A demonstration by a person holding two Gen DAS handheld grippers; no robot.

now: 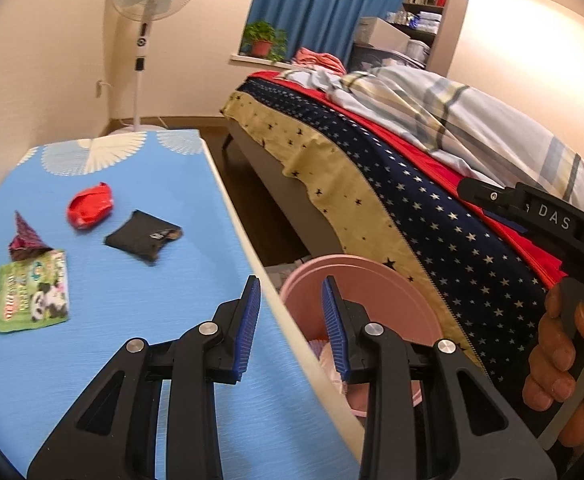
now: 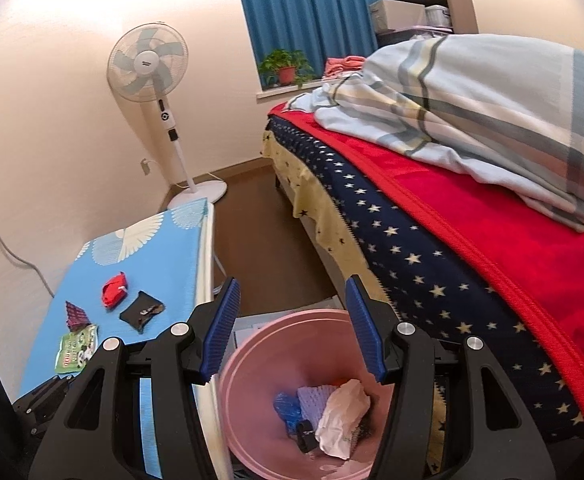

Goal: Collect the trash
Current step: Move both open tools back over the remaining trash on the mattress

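With both grippers' fingers (image 1: 251, 320) spread empty, the black wrapper (image 1: 143, 240) on the counter (image 1: 131, 360) looks light and crinkly, best pinched at its raised edge.

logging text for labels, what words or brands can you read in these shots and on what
"DAS": white letters on the right gripper body, seen from the left wrist.
Green wrapper: print too blurred to read.
Black wrapper: small mark, unreadable.
Fan: hub badge too small.
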